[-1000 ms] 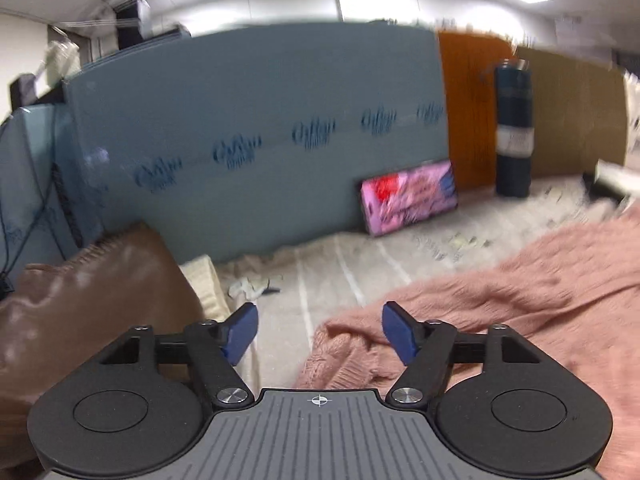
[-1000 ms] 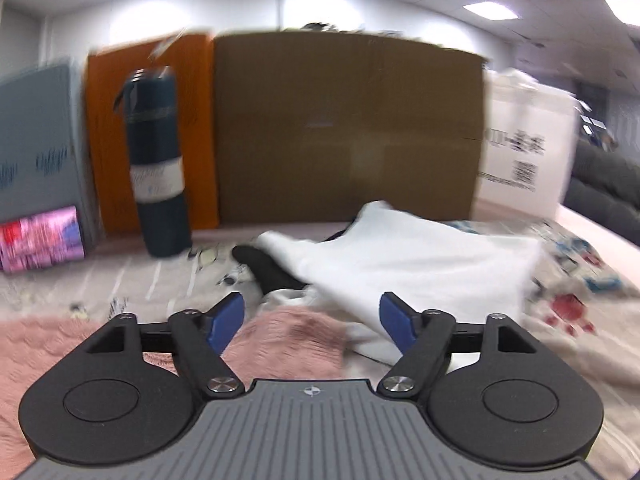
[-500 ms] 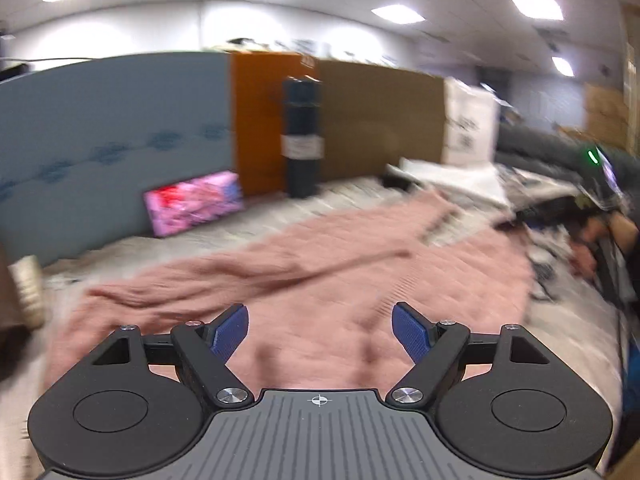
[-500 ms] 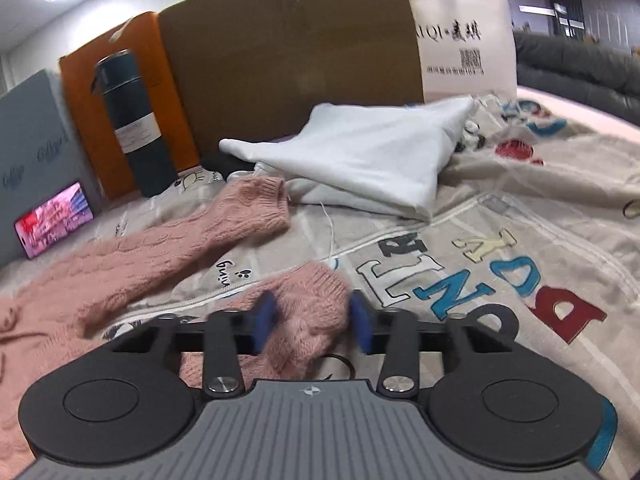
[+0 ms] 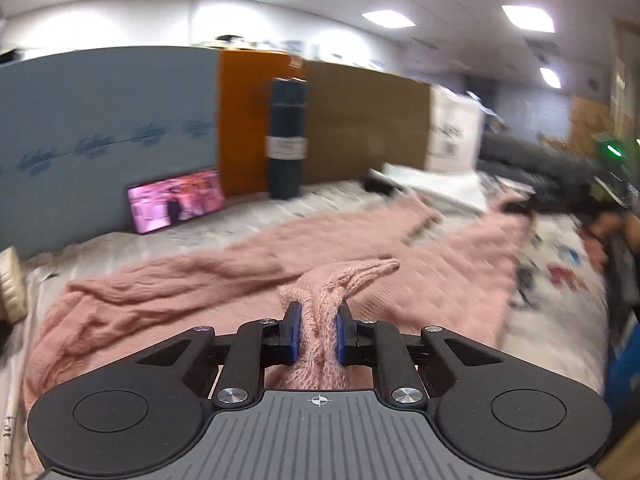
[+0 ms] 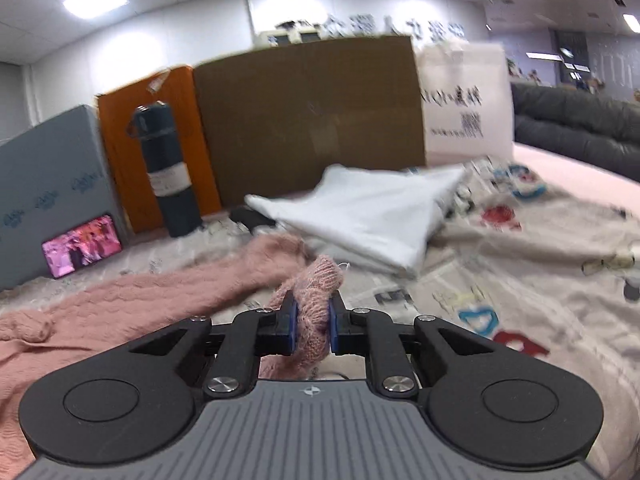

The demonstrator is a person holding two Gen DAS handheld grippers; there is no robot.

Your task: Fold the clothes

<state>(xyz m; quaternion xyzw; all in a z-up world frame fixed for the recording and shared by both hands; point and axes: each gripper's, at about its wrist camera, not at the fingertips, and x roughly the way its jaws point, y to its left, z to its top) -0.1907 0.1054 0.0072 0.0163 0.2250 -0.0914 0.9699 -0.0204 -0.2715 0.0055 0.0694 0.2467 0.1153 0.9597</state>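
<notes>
Pink knit: I see the pink sweater [image 5: 224,276] spread across the printed bed sheet [image 6: 520,272], its body toward the left of the bed, a sleeve reaching to the far right.
Left gripper [image 5: 317,334]: my blue pads are pinched tight on a bunched fold of the sweater; knit pokes out beyond the tips.
Right gripper [image 6: 312,327]: jaws closed on a fuzzy pink end of the sweater, lifted clear of the sheet; whether cuff or hem, I cannot tell.
Near the right grip: a folded white garment [image 6: 368,216] lies just beyond, on the sheet, with a dark item [image 6: 250,216] at its far left edge.
Far edge, left to right: blue-grey board [image 5: 104,128], phone [image 5: 176,204] with a lit pink screen leaning on it, orange panel [image 5: 244,120], dark bottle [image 5: 287,136] standing upright, brown cardboard [image 6: 308,120], white bag [image 6: 464,100].
Far right: dark sofa [image 6: 580,120].
Image quality: right side of left view is motion-blurred.
</notes>
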